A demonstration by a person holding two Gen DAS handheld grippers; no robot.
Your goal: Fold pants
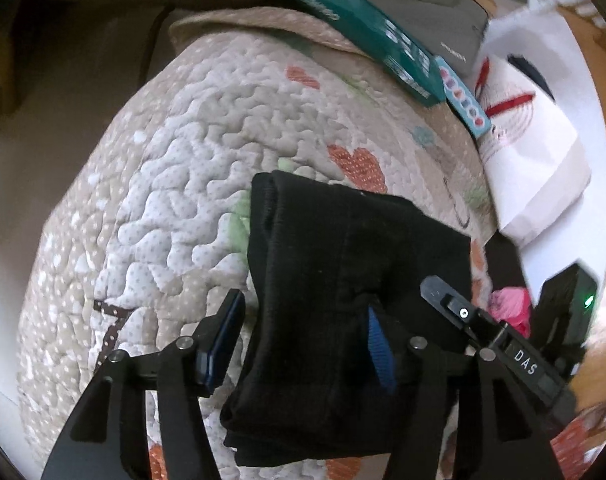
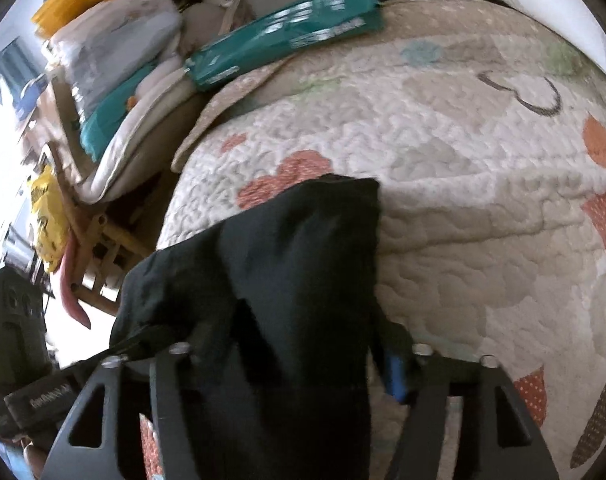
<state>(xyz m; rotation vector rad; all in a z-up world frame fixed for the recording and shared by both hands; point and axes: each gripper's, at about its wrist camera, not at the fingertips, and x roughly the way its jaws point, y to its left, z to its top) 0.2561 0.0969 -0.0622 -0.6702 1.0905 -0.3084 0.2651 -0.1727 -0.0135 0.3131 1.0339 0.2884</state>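
**Black pants on the bumpy quilt**

We see soft black pants folded on a puffy quilt. A green box sits behind. Our left gripper and right gripper are spread, pants between.

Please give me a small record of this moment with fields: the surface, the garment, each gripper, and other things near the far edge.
surface: quilted cover with orange and green patches
garment: black pants, folded into a thick bundle, lying on the cover
left gripper: jaws open, pants between them, left pad clear of the cloth
right gripper: jaws open, pants between them
far edge: green box, white bag
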